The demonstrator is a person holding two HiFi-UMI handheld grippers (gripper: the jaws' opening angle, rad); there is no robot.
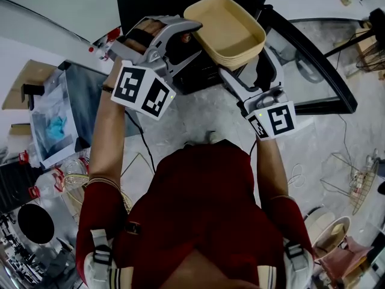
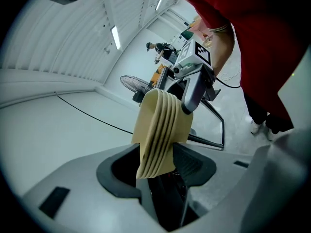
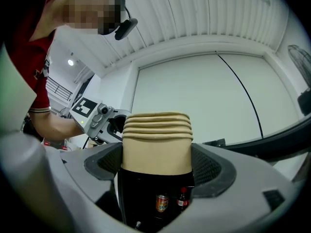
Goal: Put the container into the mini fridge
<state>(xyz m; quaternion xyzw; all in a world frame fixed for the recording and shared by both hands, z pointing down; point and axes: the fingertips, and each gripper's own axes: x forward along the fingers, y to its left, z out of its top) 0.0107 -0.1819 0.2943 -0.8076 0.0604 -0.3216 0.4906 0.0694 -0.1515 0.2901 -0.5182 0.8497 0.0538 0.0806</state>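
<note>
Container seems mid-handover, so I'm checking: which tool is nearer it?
Right. The right tool clamps one edge of the container; the left tool stands open around another edge, pads not pressing.

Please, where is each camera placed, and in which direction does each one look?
Head view: on the person's head, facing steeply down at the container; red-shirted torso and both arms show.
Left gripper view: on the left gripper, looking along its open tongs at the container; an arm and red shirt show.
Right gripper view: on the right gripper, tongs clamped on the container, facing the mini fridge; an arm shows.
Shared: all show the container.
</note>
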